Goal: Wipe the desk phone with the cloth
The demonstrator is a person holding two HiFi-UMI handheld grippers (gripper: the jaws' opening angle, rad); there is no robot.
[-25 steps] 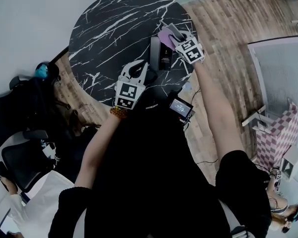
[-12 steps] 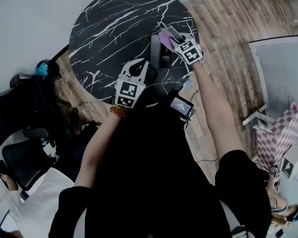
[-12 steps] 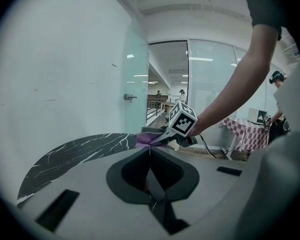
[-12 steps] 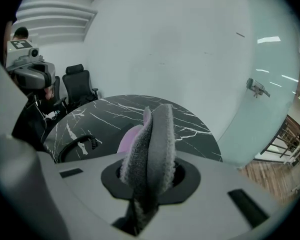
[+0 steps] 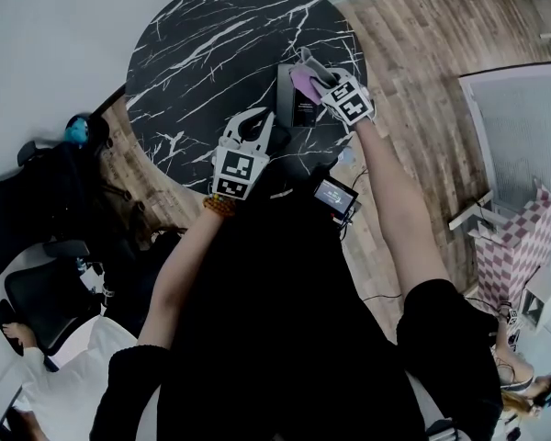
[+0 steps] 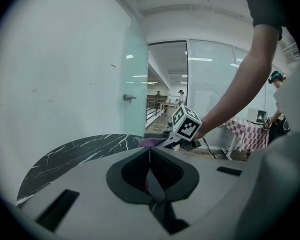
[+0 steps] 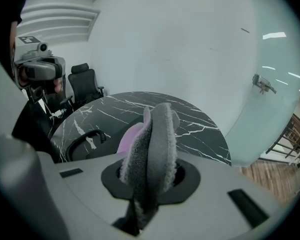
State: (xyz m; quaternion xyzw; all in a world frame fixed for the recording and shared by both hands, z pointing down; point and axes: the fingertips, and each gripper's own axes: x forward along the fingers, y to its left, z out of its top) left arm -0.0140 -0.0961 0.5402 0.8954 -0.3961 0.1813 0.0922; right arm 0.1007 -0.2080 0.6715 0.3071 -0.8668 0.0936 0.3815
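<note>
A black desk phone (image 5: 294,107) lies at the right side of the round black marble table (image 5: 211,44). My right gripper (image 5: 310,70) is shut on a grey and purple cloth (image 5: 303,83) and holds it down on the phone's top. In the right gripper view the cloth (image 7: 152,144) fills the jaws and hides the fingertips; the phone's coiled cord (image 7: 85,136) shows at the left. My left gripper (image 5: 257,118) hovers over the table's near edge just left of the phone. Its jaws (image 6: 150,154) are shut on nothing.
A small device with a lit screen (image 5: 333,197) sits by the table's near edge. Black office chairs (image 5: 37,200) stand at the left on the wooden floor. A checkered piece (image 5: 505,255) and glass partition are at the right. A white wall is behind the table.
My right gripper has slid the cloth a little toward me along the phone. The left gripper has stayed where it was.
</note>
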